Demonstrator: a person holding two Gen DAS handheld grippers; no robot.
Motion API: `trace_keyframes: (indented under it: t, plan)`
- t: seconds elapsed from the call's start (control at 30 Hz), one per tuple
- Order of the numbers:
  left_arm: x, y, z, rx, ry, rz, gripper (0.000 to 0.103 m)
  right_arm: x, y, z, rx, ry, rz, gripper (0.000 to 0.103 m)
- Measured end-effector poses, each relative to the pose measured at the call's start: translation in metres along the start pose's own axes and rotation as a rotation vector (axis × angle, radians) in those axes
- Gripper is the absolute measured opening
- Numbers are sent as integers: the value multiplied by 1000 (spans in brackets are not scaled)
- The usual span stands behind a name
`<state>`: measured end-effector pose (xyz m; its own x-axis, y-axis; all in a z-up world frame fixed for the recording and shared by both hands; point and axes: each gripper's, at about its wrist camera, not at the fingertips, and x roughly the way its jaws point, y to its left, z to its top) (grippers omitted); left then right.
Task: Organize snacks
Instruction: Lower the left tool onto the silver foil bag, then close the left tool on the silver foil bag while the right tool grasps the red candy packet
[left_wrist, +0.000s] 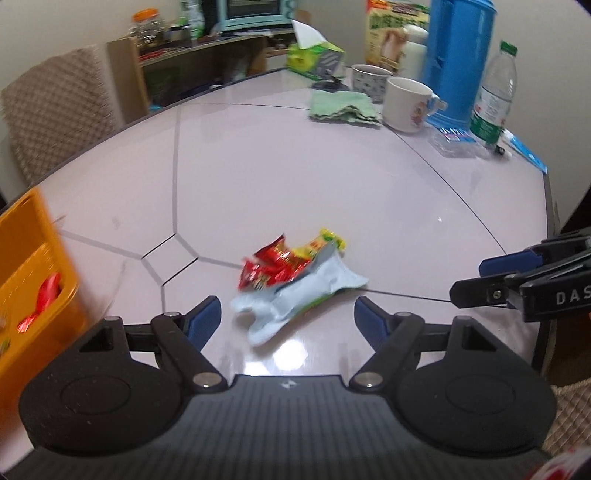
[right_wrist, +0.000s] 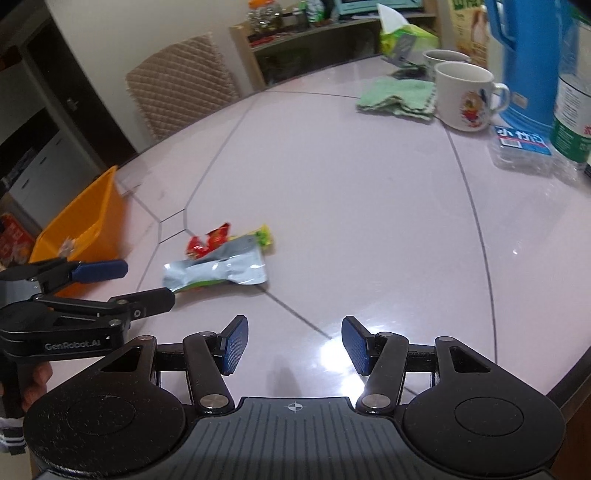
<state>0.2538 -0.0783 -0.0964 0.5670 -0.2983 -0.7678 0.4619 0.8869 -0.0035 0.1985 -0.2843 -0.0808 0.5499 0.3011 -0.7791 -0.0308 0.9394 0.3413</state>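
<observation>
Wide pale counter (right_wrist: 332, 184) fills the frame, orange bin (right_wrist: 85, 218) sitting at its left edge with red packets inside. Left tongs (left_wrist: 288, 314) spread wide, gripping nothing, hovering just short of the silver snack pouch (left_wrist: 295, 295). Right tongs (right_wrist: 295, 343) also released, empty, off to the pouch's right. Against the pouch's far side lie a crumpled red wrapper (left_wrist: 271, 267) and a small yellow-green packet (left_wrist: 327, 242).

A white cartoon-printed mug (right_wrist: 466, 96) stands at the far side of the pale worktop (right_wrist: 369, 206), just beside a crumpled green cloth (right_wrist: 399, 96), with a tall blue jug (right_wrist: 528, 55), a tissue box (left_wrist: 314, 57) and a green-labelled water bottle (left_wrist: 493, 101) nearby.
</observation>
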Motion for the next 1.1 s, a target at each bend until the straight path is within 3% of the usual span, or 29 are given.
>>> trace_keyframes:
  t: [0.5,0.53,0.67,0.9,1.1]
  plan:
    - [45,-9,15,196,75,-104,71,6,-24,5,75,21,-28,57]
    - [46,-10,15,194,80,-98,69,6,-24,5,76,22,-28,57]
    - [50,-7,14,148,128,-120,46,9,-25,6,77,26,-26,57]
    - [53,-14,13,194,156,-101,45,13,-28,5,91,38,-18,57]
    - [57,-21,13,237,162,-87,39,12,-30,3,95,36,-18,57]
